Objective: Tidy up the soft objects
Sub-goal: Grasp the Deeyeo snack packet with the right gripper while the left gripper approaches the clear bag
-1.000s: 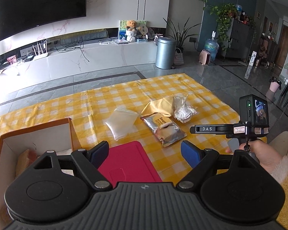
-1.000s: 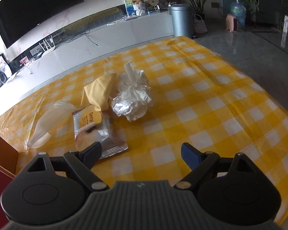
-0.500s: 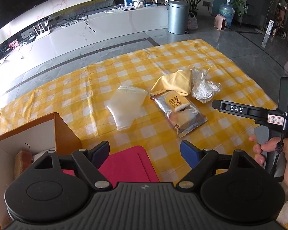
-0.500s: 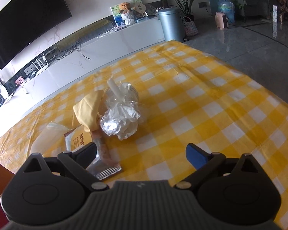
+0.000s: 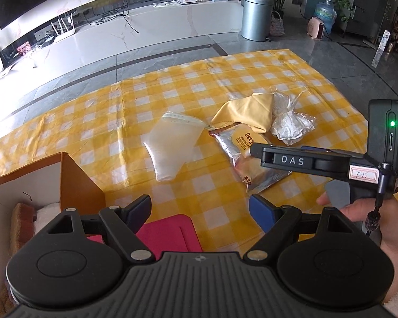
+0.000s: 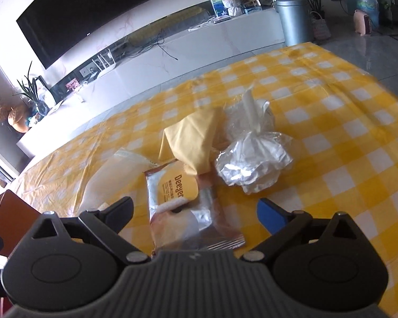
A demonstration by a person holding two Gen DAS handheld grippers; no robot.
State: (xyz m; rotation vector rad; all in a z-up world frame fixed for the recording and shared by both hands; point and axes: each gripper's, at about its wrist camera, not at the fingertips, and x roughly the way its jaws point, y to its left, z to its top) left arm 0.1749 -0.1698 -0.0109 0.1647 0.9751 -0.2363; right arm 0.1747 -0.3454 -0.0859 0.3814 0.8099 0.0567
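Note:
A silver snack packet lies on the yellow checked tablecloth, directly below and between the wide-open fingers of my right gripper; the pads do not touch it. Behind the packet sit a yellow cloth and a crumpled clear plastic bag; a translucent white pouch lies to the left. In the left wrist view the right gripper reaches in from the right over the packet. My left gripper hangs open and empty above a red pad.
An open cardboard box stands at the near left with a brown spongy piece and something white and fluffy inside. A person's hand holds the right gripper. Beyond the table are grey floor and a TV bench.
The right gripper has swung left, from facing the crumpled bag to straddling the snack packet, with its jaws a little wider. The left gripper has tipped downward and come nearer the table.

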